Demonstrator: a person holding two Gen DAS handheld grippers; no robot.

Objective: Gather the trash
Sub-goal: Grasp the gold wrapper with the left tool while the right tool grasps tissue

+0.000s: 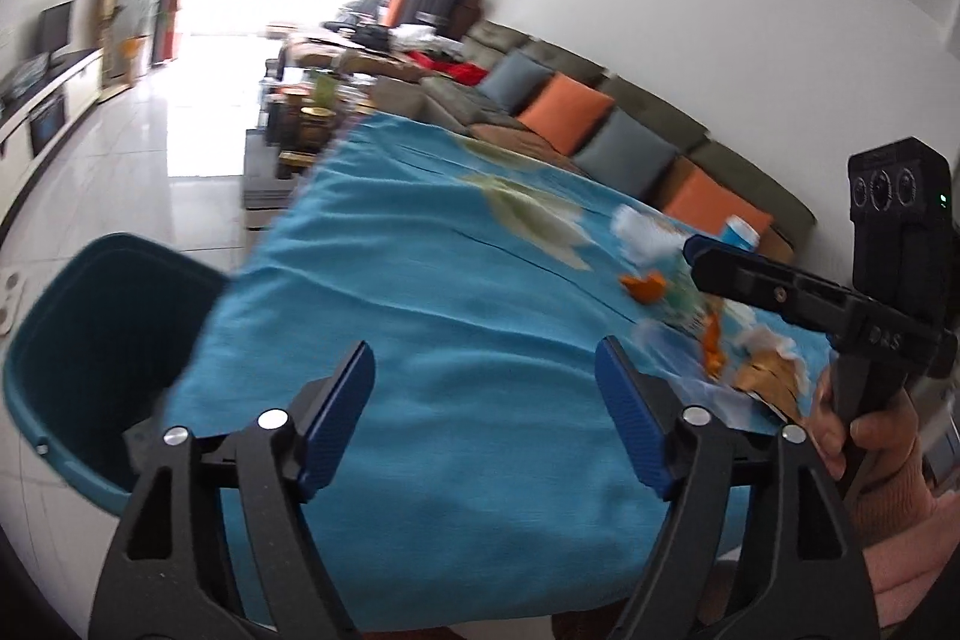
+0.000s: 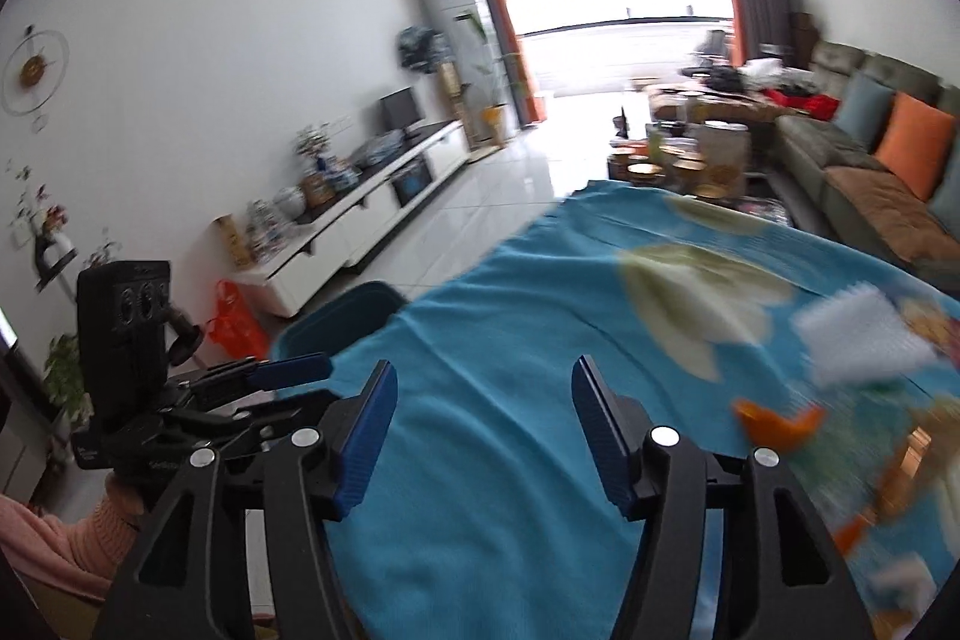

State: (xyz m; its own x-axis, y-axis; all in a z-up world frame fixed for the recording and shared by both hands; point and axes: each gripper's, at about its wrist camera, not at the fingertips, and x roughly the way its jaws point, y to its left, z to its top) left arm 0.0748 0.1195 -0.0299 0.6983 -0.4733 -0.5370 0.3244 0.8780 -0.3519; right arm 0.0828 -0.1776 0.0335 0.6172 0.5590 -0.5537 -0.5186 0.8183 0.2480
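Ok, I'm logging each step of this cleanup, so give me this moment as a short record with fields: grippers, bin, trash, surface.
left gripper: open, nothing between its fingers
right gripper: open, nothing between its fingers
bin: teal, on the floor at the table's edge, contents not visible
trash: white crumpled paper, orange peel and blurred scraps, all on the table
surface: blue tablecloth with a pale pattern

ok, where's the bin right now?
The teal bin stands on the floor against the blue tablecloth's left edge in the left wrist view, left of the open left gripper.
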